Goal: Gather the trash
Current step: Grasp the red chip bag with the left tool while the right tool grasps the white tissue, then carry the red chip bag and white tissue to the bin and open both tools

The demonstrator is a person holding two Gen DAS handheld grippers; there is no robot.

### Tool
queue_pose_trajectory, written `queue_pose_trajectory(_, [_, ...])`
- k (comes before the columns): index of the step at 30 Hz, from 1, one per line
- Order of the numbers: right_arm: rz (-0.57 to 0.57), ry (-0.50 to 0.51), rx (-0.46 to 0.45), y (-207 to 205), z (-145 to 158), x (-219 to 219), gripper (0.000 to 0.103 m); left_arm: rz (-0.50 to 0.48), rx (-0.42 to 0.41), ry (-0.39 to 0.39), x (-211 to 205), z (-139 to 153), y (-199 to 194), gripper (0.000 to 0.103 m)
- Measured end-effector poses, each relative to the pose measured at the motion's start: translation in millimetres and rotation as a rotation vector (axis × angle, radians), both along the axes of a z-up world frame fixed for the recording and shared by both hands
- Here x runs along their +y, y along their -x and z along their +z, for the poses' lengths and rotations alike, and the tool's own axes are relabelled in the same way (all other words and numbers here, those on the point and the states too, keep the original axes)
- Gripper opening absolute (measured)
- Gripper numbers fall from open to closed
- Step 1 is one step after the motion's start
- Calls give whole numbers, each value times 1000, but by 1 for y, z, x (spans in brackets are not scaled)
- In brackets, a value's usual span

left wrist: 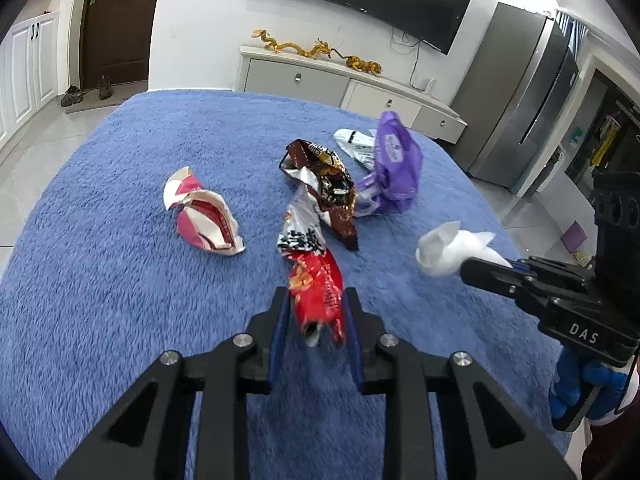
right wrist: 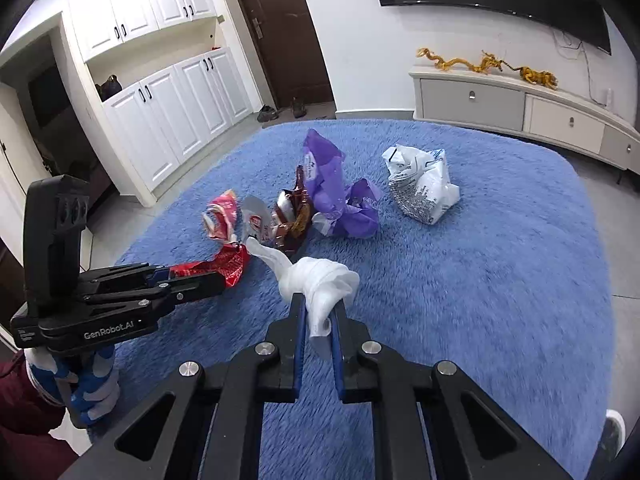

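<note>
We hold the left gripper (left wrist: pixel 318 312) with its fingers (left wrist: pixel 280 320) pinching a red wrapper (left wrist: pixel 318 292), which sits between them above the blue surface (left wrist: pixel 120 280). Our right gripper (right wrist: pixel 319 320) pinches a white tissue wad (right wrist: pixel 320 280) between its fingers (right wrist: pixel 299 328). Beyond both fingertips lie a purple bag (right wrist: pixel 336 196), a brown wrapper (left wrist: pixel 328 184) and a pink wrapper (left wrist: pixel 204 216).

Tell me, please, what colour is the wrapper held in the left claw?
Red, with some white lettering; the wrapper shows best in the left wrist view, between the left claw fingers.
</note>
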State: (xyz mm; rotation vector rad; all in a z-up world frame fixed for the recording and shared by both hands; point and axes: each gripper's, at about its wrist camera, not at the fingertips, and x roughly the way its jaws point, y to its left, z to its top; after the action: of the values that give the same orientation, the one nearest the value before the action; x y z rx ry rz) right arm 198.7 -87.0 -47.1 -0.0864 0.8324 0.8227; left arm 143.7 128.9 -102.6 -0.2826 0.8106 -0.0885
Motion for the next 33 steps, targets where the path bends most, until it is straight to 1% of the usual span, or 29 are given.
queue_pose_trajectory(2, [-8, -3, -9, 9, 5, -3, 11, -2, -8, 5, 0, 5, 7, 23])
queue_pose_trajectory(5, [-17, -7, -22, 19, 11, -7, 11, -8, -21, 5, 0, 11, 21, 19])
queue_pose_trajectory(6, [-21, -9, -27, 25, 14, -8, 11, -11, -25, 2, 0, 13, 26, 5])
queue_pose_trajectory(7, [-24, -9, -32, 28, 16, -7, 11, -12, -26, 3, 0, 15, 31, 3])
queue_pose_trajectory(11, [-34, -9, -55, 46, 24, -10, 11, -7, -41, 13, 4, 19, 50, 2])
queue_pose_trajectory(17, [-59, -19, -78, 64, 35, -17, 11, -15, -33, 43, 11, 20, 70, 2])
queue_pose_trajectory(23, [-79, -34, -86, 72, 39, -25, 11, -3, -84, 1, 14, 33, 92, 2])
queue_pose_trajectory(29, [-78, -51, -99, 79, 42, -26, 11, -4, -140, -19, 18, 56, 103, 1])
queue_pose_trajectory(33, [-87, -66, -105, 82, 44, -31, 11, -18, -171, -30, 13, 71, 100, 1])
